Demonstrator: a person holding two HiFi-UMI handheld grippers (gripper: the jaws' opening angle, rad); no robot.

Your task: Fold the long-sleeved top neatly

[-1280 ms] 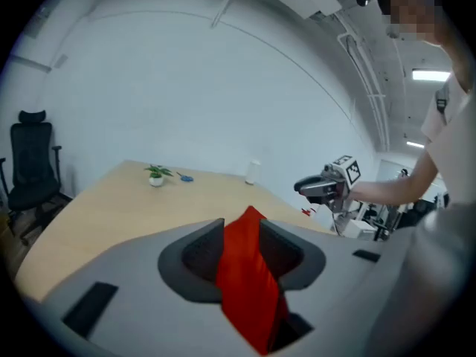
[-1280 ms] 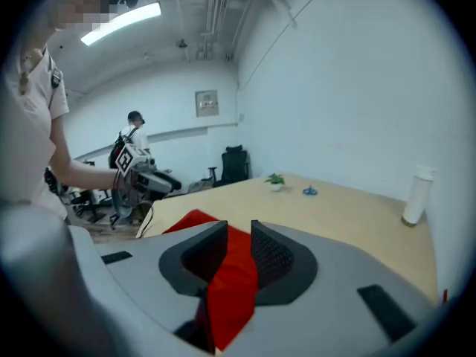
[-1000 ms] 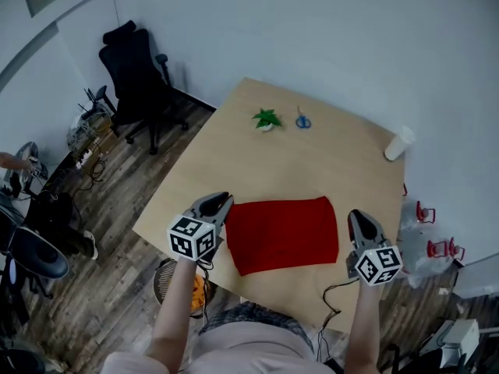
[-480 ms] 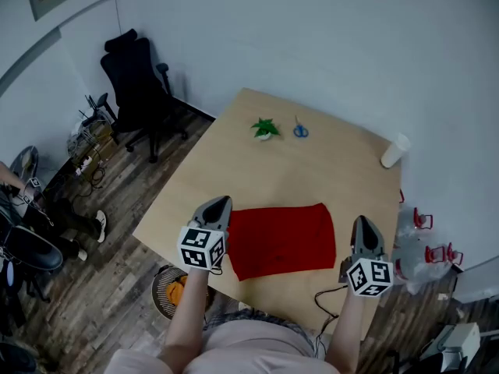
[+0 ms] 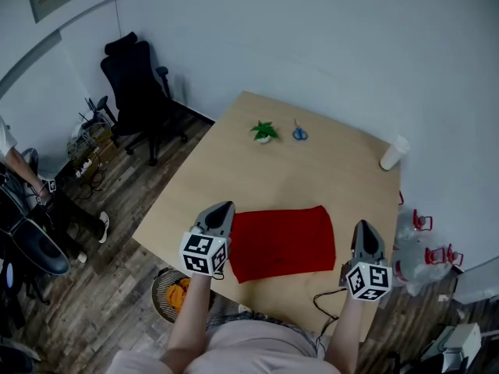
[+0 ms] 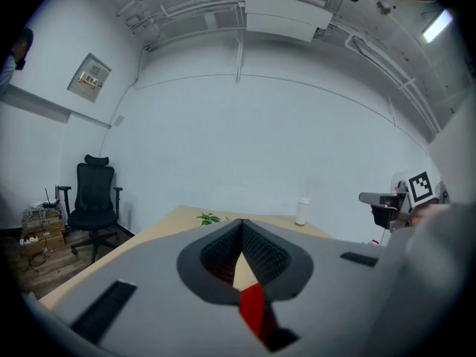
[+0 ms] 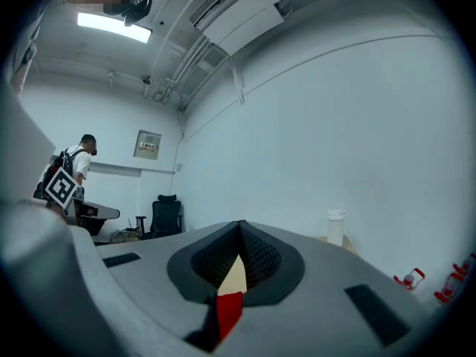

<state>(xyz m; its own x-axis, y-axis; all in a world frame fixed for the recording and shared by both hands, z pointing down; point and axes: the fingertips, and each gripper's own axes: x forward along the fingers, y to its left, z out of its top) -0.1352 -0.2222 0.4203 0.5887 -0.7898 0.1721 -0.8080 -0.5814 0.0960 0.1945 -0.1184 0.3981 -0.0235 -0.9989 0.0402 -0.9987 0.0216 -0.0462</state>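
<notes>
Red long-sleeved top (image 5: 282, 240) lies folded into a flat rectangle near the front edge of the bench (image 5: 312, 170). Left tool (image 5: 223, 208) sits at its left edge, right tool (image 5: 363, 227) just off its right edge. Both are fully closed and hold nothing. Small plant (image 5: 265, 131), scissors (image 5: 300, 133) and white cup (image 5: 392, 153) are at the far side.

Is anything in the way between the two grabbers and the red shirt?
No, nothing visible. The red top lies between the left gripper and right gripper, with only bare table beside it. The plant, scissors and cup sit near the table's far side.
</notes>
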